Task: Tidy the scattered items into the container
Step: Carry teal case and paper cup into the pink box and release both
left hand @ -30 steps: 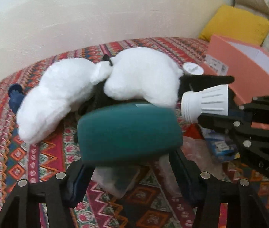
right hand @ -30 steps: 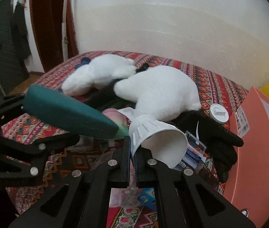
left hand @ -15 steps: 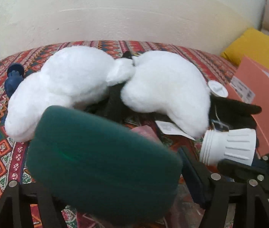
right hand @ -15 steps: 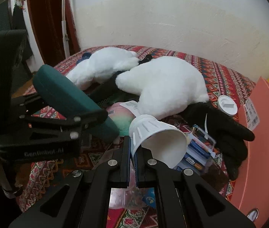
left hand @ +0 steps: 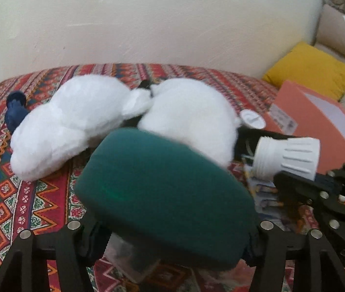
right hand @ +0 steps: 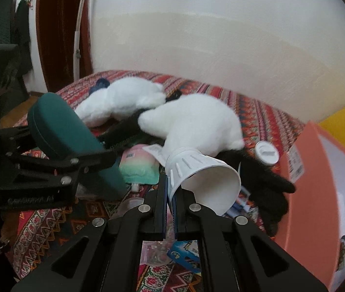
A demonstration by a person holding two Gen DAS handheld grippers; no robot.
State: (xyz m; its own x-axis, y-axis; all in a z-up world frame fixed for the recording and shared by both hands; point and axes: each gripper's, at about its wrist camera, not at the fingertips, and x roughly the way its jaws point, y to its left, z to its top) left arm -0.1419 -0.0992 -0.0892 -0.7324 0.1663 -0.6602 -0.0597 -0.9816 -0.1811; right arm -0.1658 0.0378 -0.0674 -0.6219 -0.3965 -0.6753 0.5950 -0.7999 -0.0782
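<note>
Left gripper (left hand: 172,241) clamps a green case (left hand: 162,194); right gripper (right hand: 170,192) pinches a white cup (right hand: 204,182), orange box (right hand: 318,194) at 3 o'clock

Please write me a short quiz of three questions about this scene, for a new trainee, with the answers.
1. True or false: the right claw pinches the white cup by its rim.
2. What does the left claw hold? A) the lid B) the green case C) the black glove
3. Fill in: the orange box stands to the ____ of the plush toy in the right wrist view.

Key: 1 true; 2 B; 3 right
</note>
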